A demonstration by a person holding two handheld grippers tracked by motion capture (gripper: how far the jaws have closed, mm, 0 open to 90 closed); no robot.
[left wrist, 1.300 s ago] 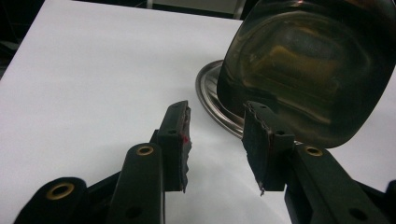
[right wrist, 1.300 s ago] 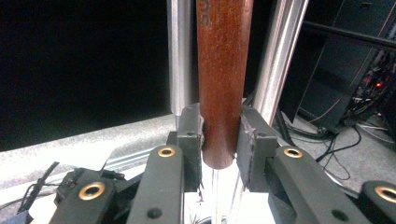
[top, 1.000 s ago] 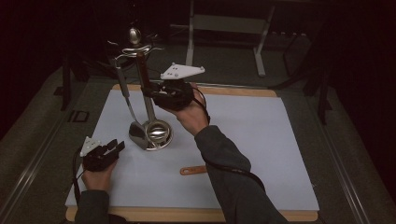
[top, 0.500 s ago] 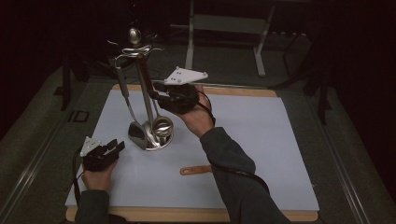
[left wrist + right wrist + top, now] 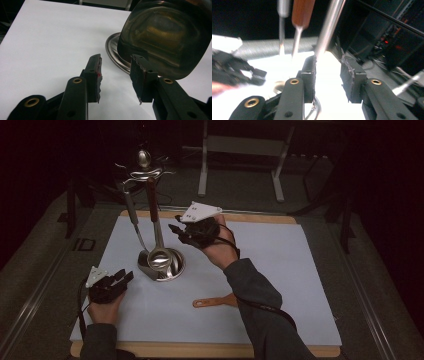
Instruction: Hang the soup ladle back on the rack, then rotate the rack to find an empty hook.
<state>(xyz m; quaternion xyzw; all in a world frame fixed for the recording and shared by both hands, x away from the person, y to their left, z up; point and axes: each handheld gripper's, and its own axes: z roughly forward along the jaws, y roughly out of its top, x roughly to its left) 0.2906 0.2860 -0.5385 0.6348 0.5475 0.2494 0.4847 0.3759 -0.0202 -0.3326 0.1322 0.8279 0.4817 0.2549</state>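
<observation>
A metal utensil stand rises from its round base on the white mat. From it hang a brown-handled ladle and a grey-handled turner. My right gripper hovers just right of the ladle's handle. Its jaws have just been opening and stand open with nothing between them. In the right gripper view the stand's pole and the brown handle are close ahead. My left gripper rests open on the mat, front left of the base. In the left gripper view it faces the turner's shiny blade.
A wooden-handled utensil lies flat on the white mat, partly under the right forearm. The mat covers a wooden board. Dark floor and metal frame legs lie beyond the far edge.
My right gripper has drawn back from the brown ladle handle, to the right and slightly down, with its jaws wider apart. The left gripper has stayed put.
</observation>
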